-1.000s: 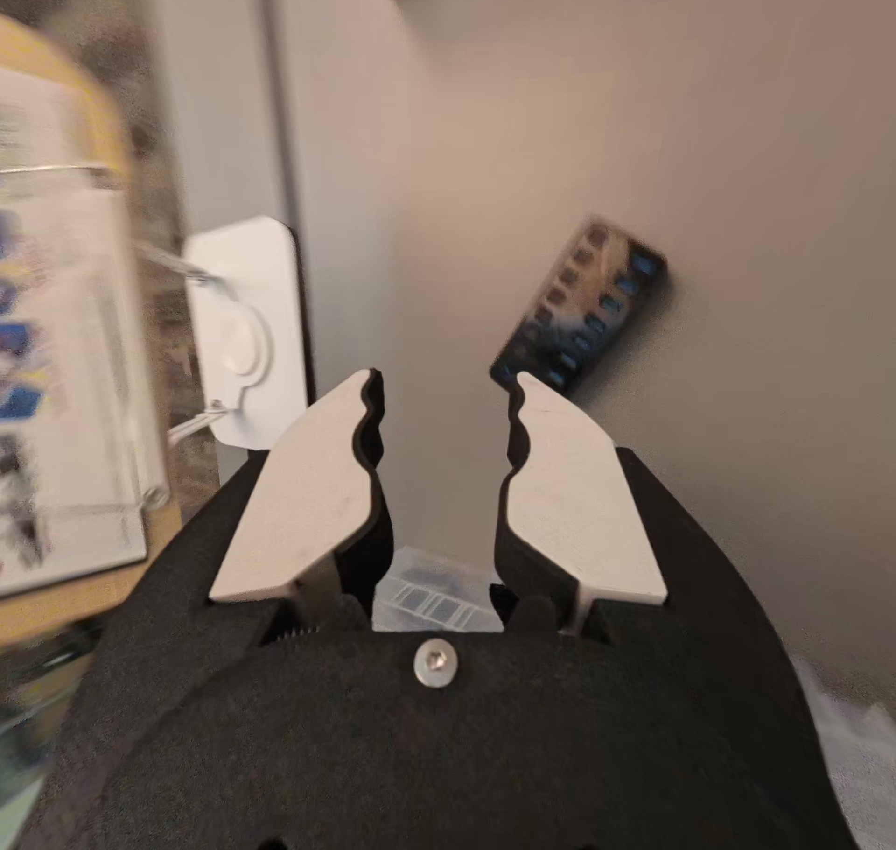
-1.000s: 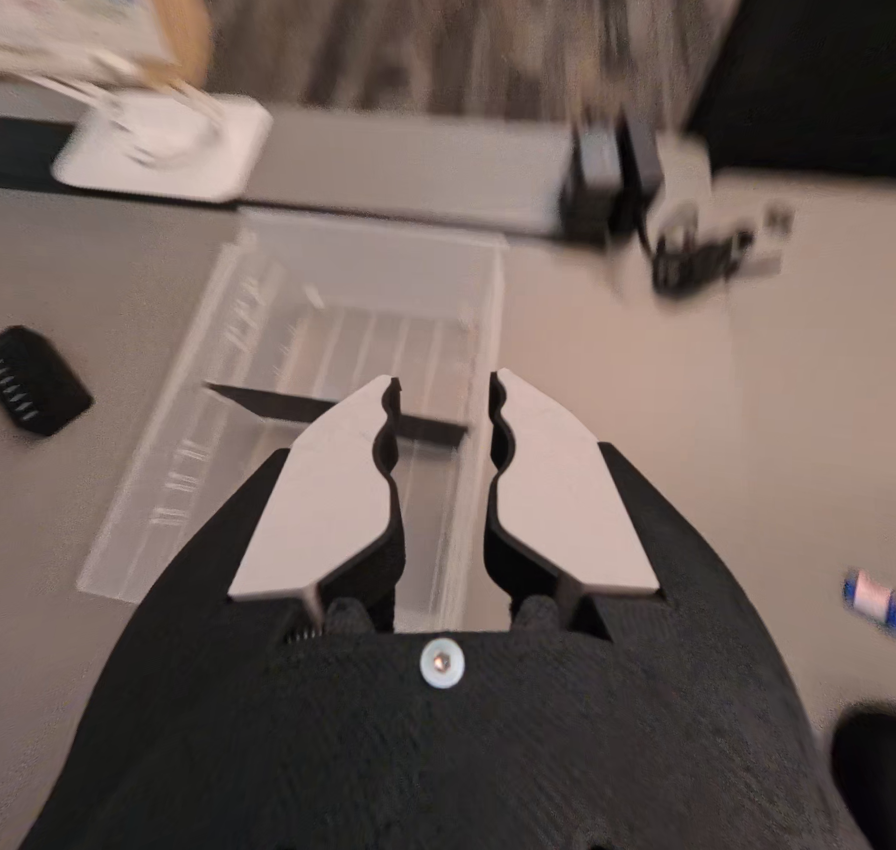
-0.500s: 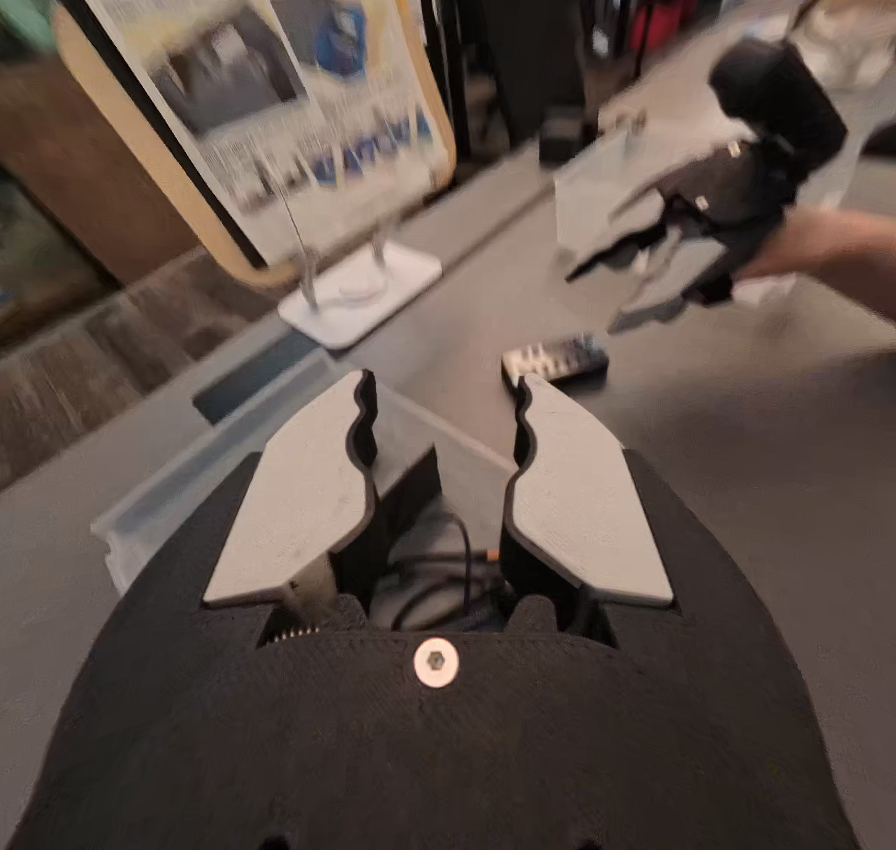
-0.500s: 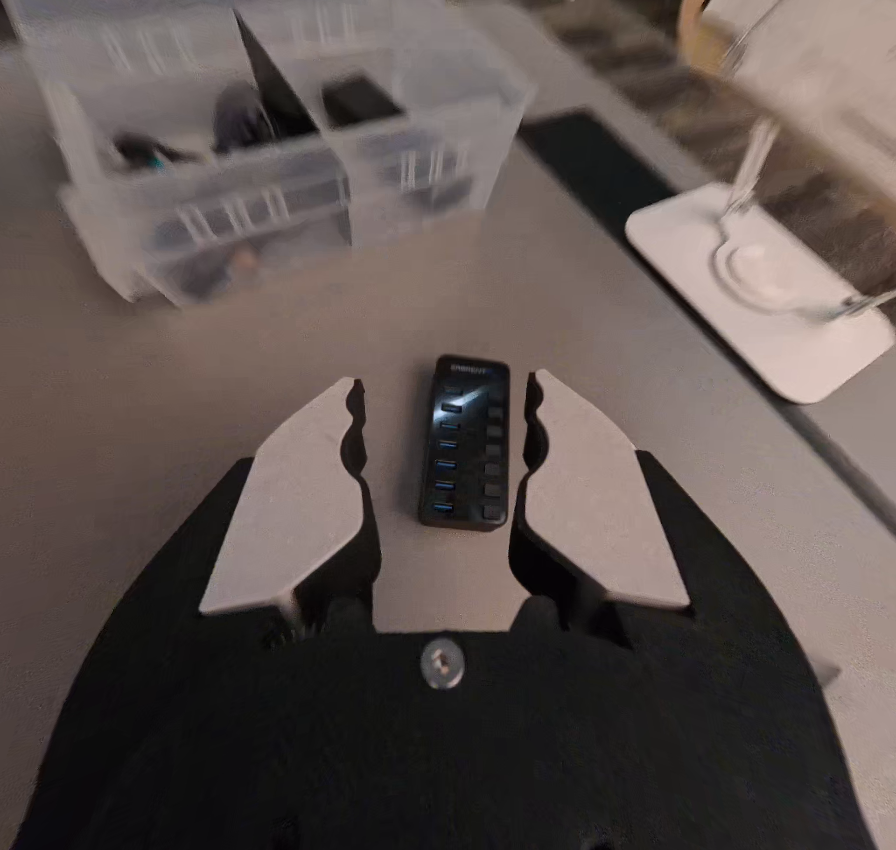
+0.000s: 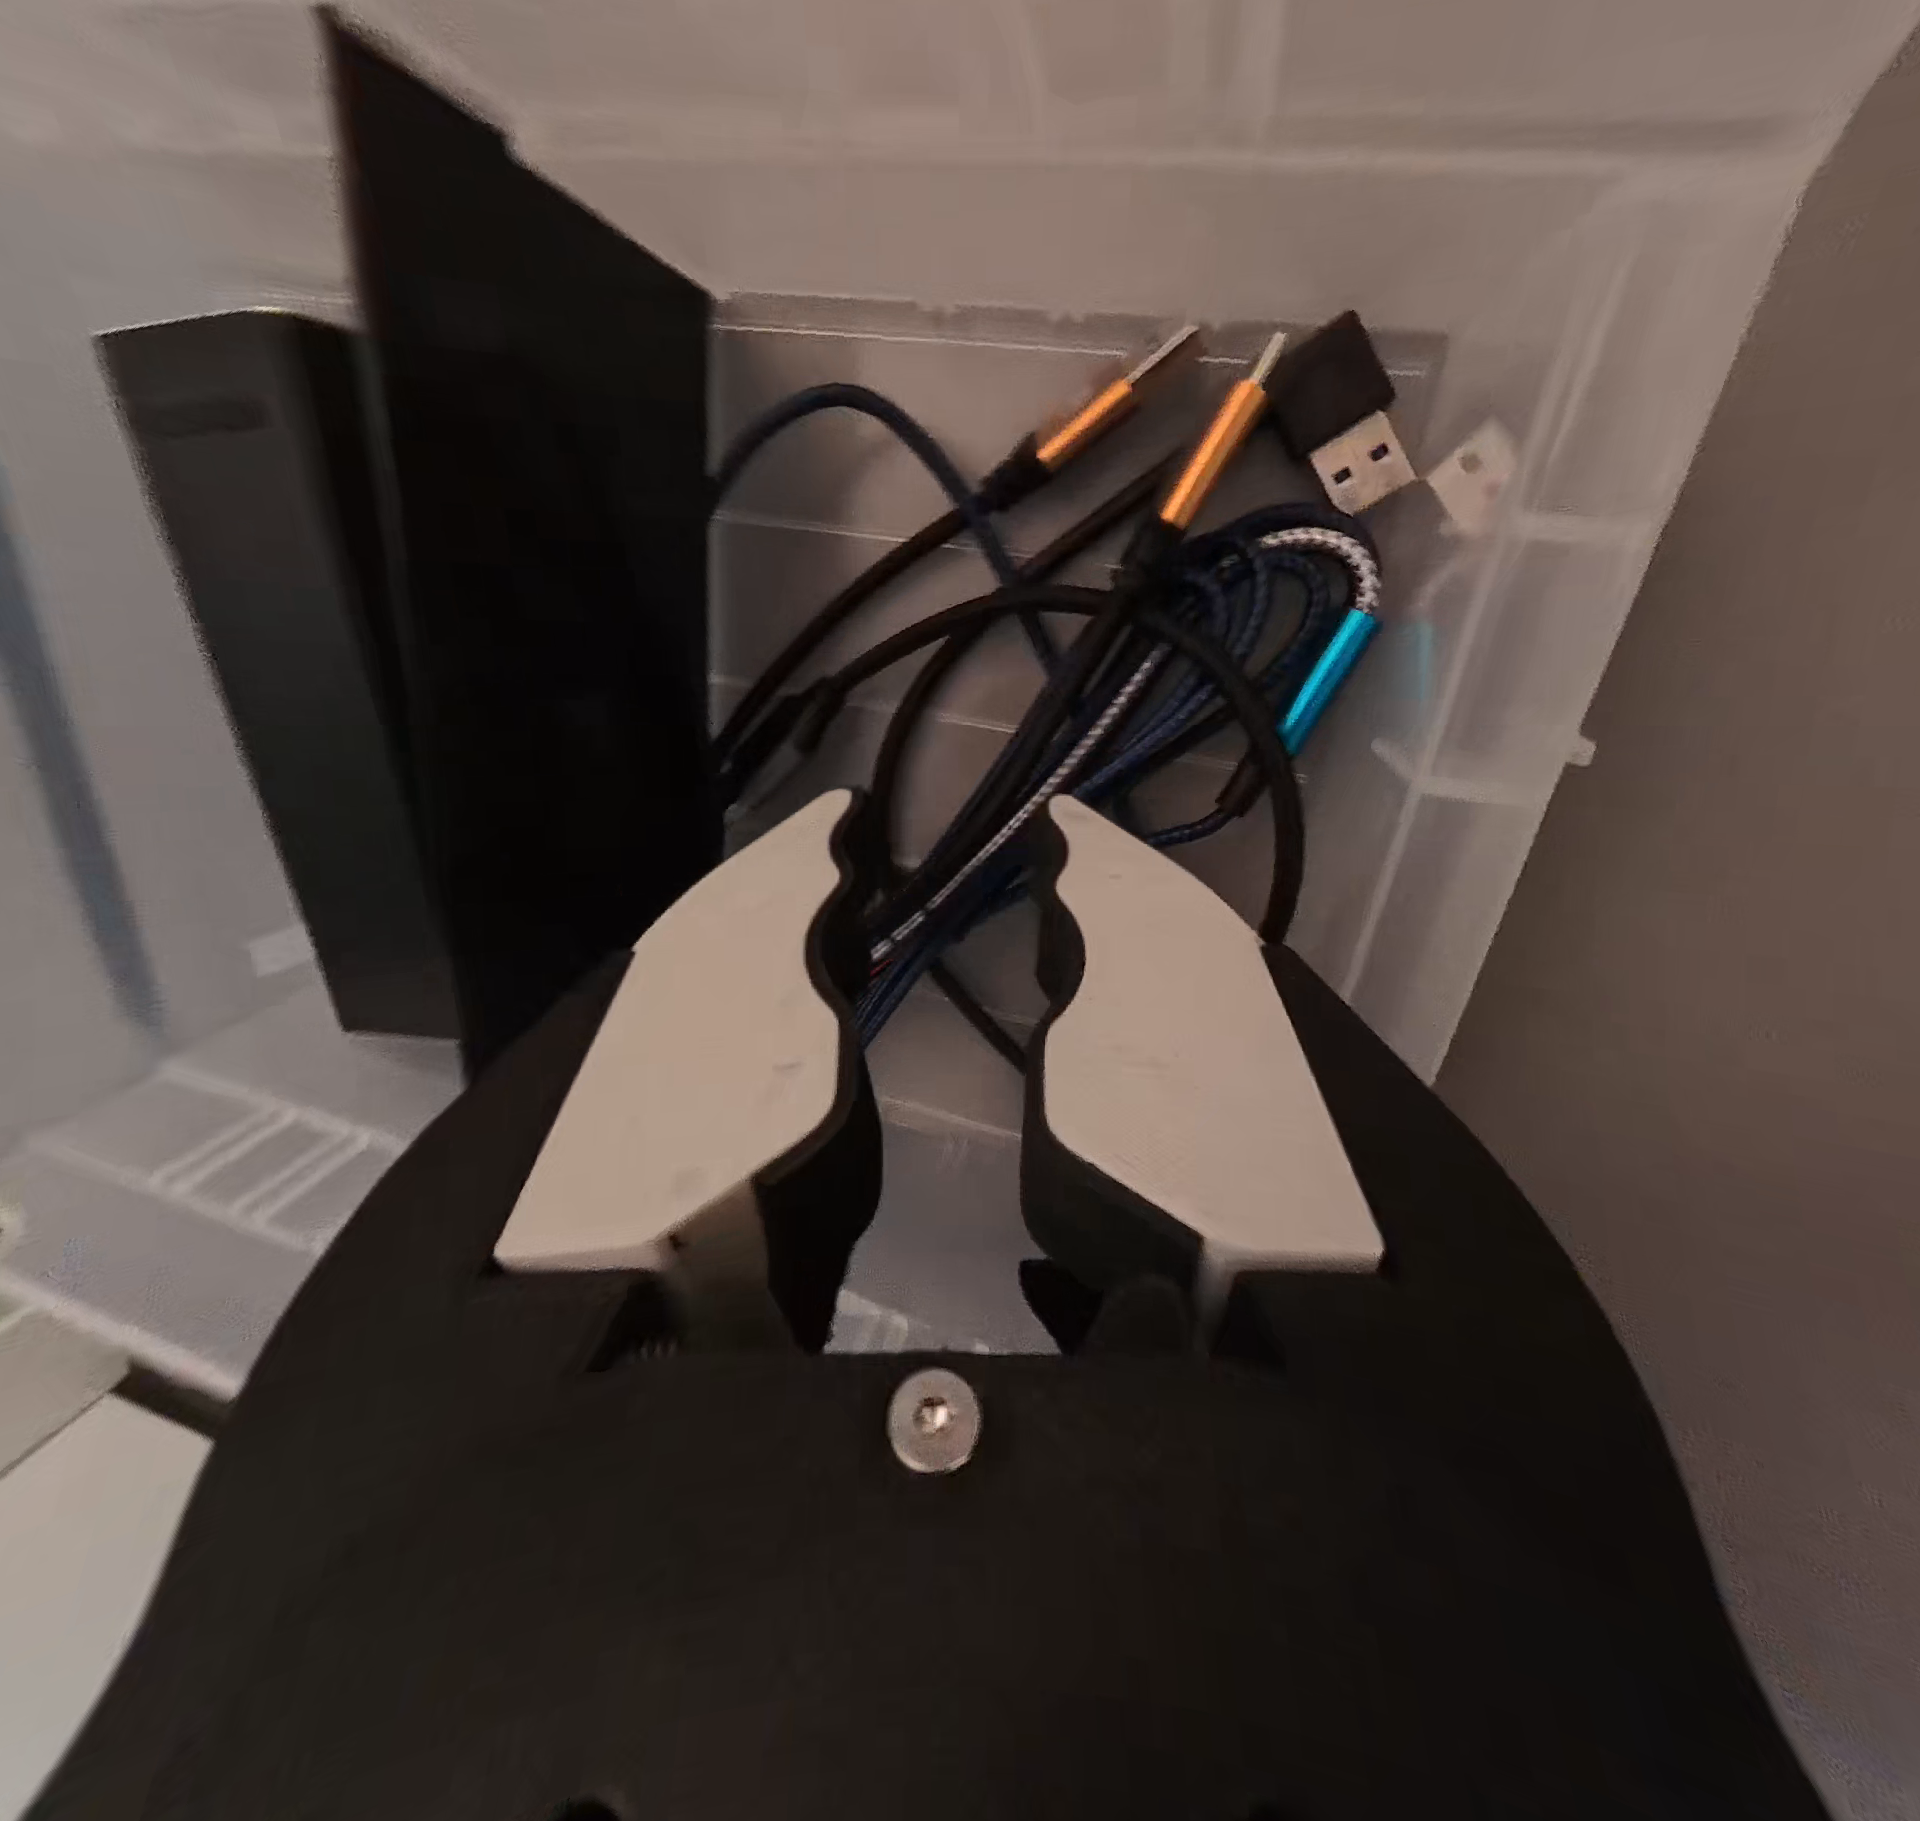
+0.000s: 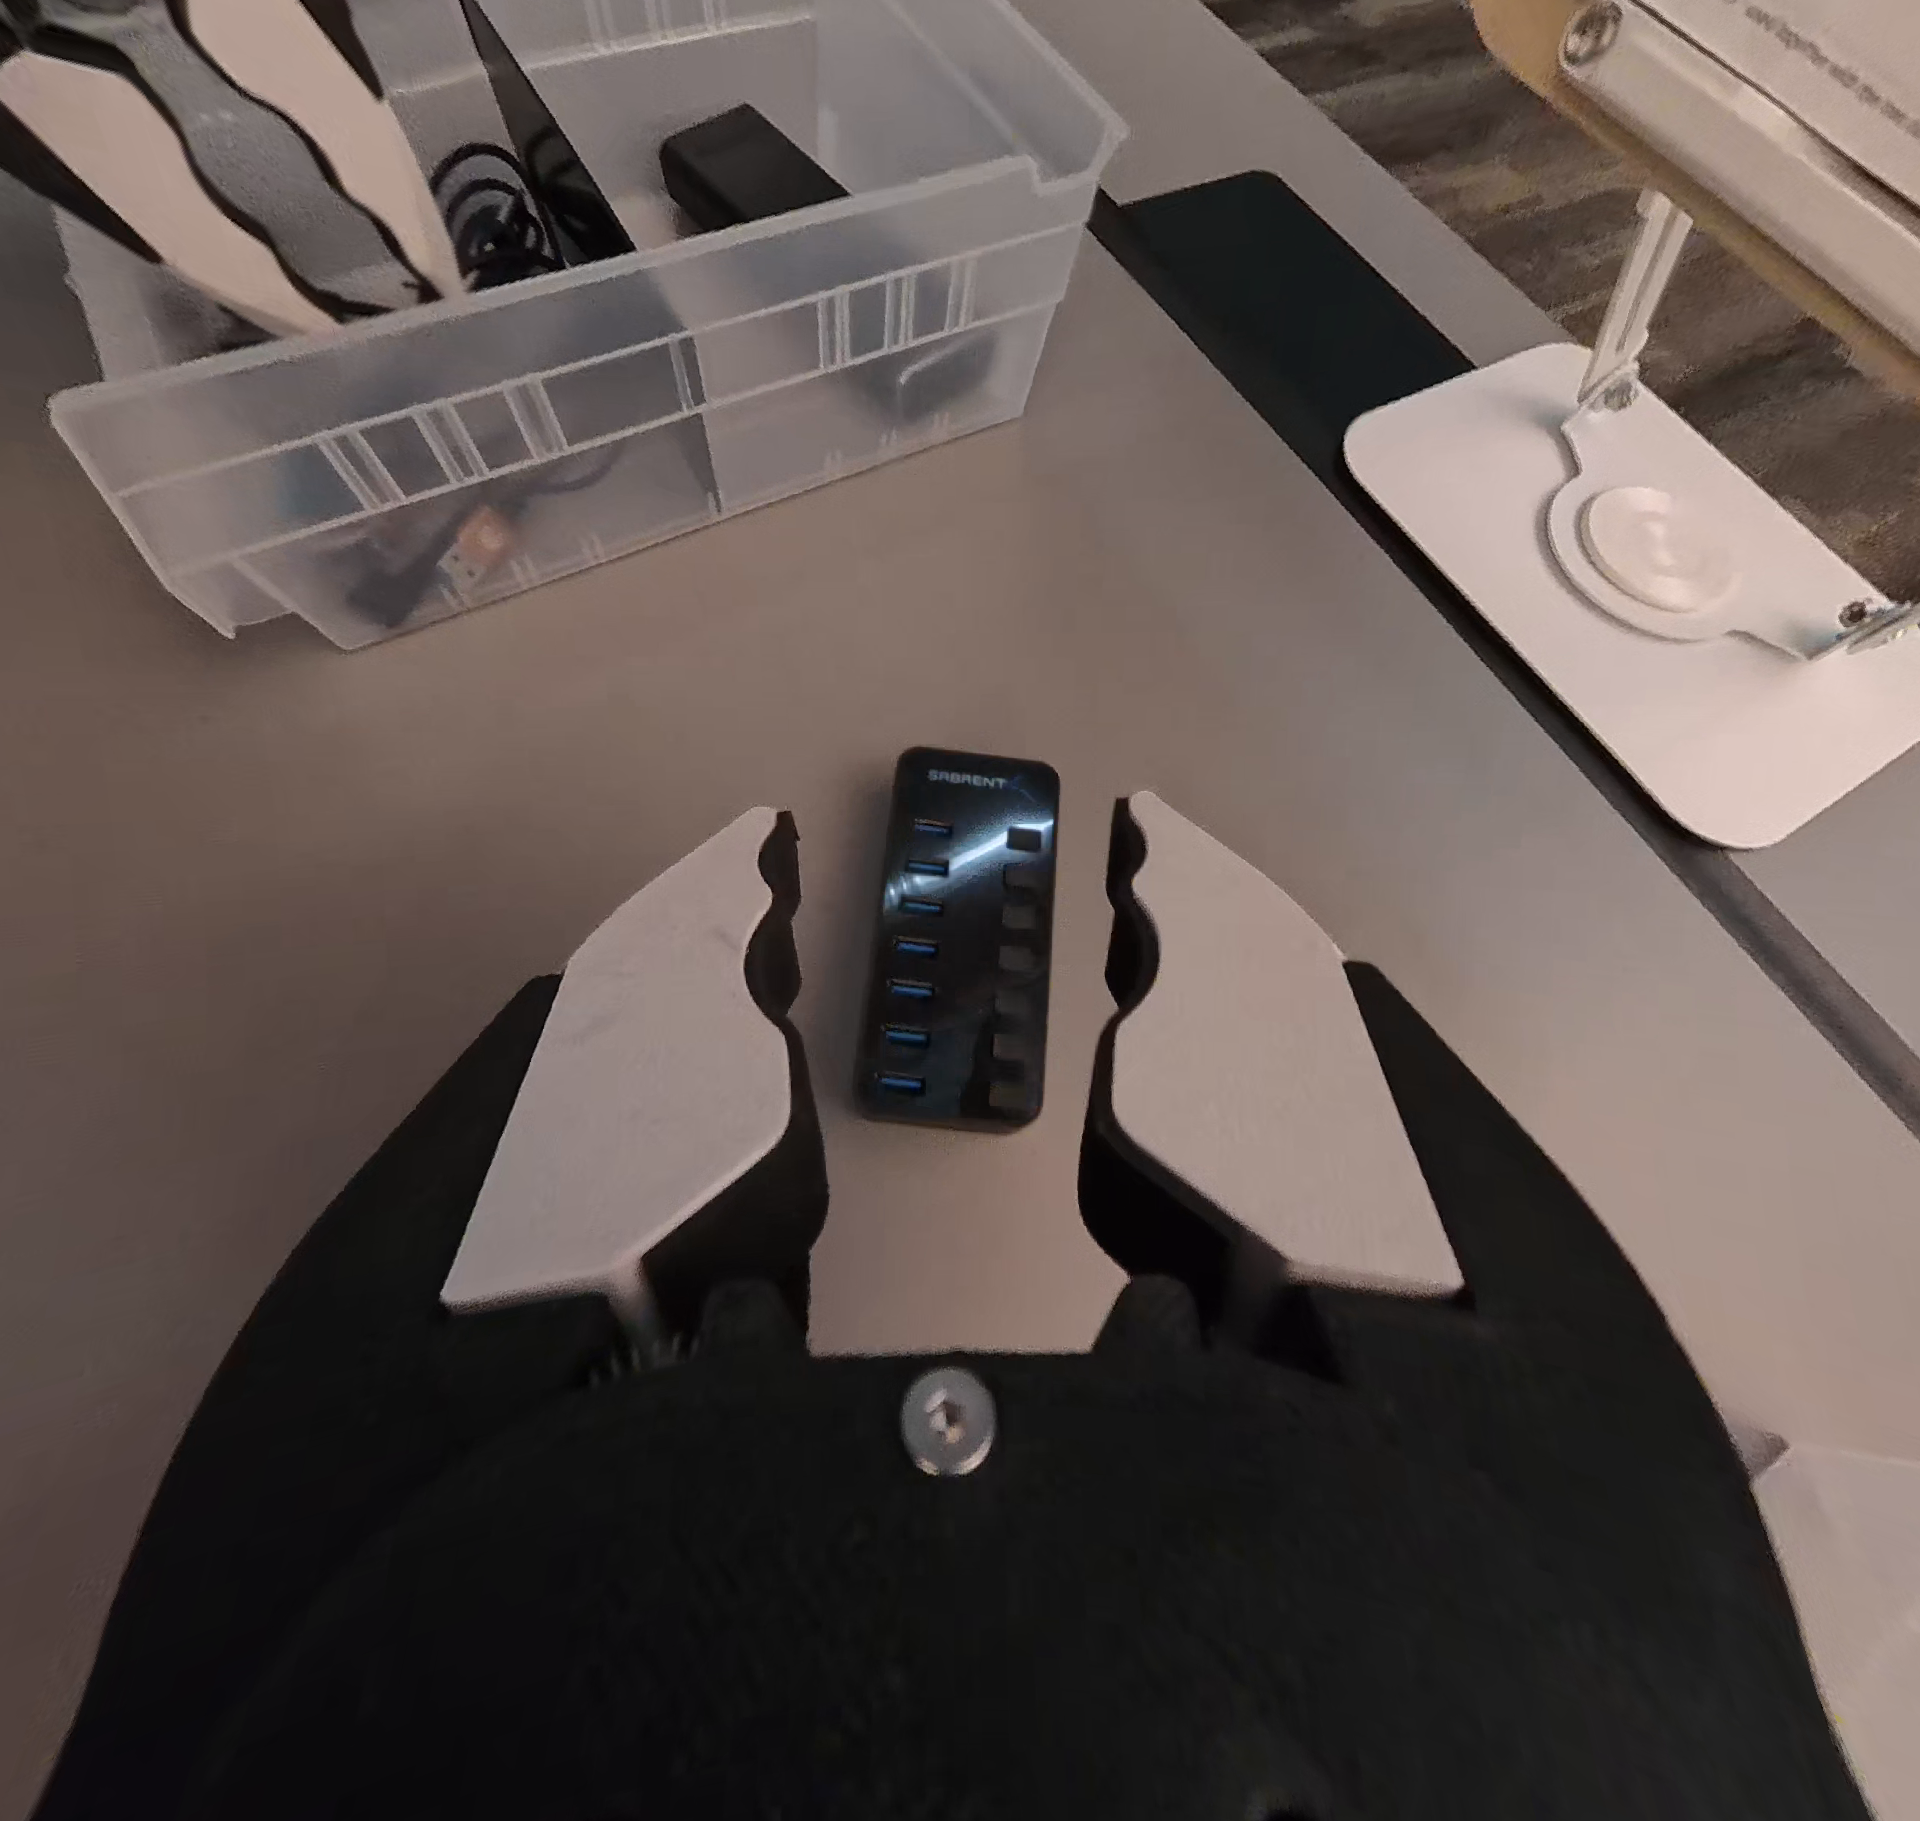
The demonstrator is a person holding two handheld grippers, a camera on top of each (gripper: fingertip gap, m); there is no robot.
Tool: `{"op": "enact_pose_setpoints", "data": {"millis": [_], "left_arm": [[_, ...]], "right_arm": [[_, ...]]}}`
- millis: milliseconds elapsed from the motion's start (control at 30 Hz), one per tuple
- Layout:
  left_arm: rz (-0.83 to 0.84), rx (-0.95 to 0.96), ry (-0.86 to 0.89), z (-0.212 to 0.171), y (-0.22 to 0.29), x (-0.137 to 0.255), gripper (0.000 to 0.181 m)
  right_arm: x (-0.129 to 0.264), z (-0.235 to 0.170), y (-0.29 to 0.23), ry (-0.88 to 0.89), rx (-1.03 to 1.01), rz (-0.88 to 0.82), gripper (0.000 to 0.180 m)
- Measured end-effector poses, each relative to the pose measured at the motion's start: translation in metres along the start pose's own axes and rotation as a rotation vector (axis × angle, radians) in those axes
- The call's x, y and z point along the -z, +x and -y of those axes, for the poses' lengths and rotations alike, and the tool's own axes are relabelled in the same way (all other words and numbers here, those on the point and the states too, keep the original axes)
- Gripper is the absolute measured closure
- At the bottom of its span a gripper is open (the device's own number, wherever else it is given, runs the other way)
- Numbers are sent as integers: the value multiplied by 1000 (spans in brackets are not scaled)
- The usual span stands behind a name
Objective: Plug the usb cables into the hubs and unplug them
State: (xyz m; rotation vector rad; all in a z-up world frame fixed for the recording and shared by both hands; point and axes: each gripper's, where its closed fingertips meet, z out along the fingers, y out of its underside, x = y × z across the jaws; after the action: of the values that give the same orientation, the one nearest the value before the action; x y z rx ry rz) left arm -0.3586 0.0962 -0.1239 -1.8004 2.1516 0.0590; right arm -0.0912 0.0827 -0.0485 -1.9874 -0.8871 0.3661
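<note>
My left gripper (image 5: pixel 951 815) is inside a clear plastic bin (image 5: pixel 1558 628), open, its jaws astride a tangle of USB cables (image 5: pixel 1091 691). The cables have orange-collared plugs (image 5: pixel 1210 452), a blue plug (image 5: pixel 1330 675) and a black USB-A plug (image 5: pixel 1351 421). My right gripper (image 6: pixel 954 815) is open just above the table, with a black USB hub (image 6: pixel 961 940) lying flat between its fingertips, not touching them. The right wrist view shows the bin (image 6: pixel 582 421) at the upper left with the left gripper (image 6: pixel 374 301) dipping into its cable compartment.
A black divider (image 5: pixel 520 524) splits the bin; a second black hub (image 5: pixel 260 576) lies in the other compartment, also seen in the right wrist view (image 6: pixel 738 161). A white stand base (image 6: pixel 1621 608) holding a sign stands at the right, beside a dark slot (image 6: pixel 1278 285) in the table. One gripper's finger ends stand about 30 cm off the other's. My left gripper's tips are some 5 cm from the blue plug (image 5: pixel 1330 675).
My left gripper swung from looking across the table down into the bin, over the cables, and its jaws narrowed. My right gripper settled lower over the hub and its jaws widened a little.
</note>
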Motion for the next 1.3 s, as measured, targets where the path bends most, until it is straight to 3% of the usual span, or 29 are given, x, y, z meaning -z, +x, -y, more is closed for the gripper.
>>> {"op": "enact_pose_setpoints", "data": {"millis": [133,400,700,967,1300], "left_arm": [[-62,-46,-27,2,7,-10,174],[-76,-37,-63,1,3,3,177],[97,139,147,22,-46,96,178],[219,147,78,21,-66,162,178],[358,183,145,34,-81,228,178]], "right_arm": [[4,-7,8,-10,-39,10,124],[14,-15,11,-19,-52,26,126],[29,-2,13,36,-67,48,127],[37,8,4,77,-73,90,128],[33,14,-13,72,-26,115,127]]}}
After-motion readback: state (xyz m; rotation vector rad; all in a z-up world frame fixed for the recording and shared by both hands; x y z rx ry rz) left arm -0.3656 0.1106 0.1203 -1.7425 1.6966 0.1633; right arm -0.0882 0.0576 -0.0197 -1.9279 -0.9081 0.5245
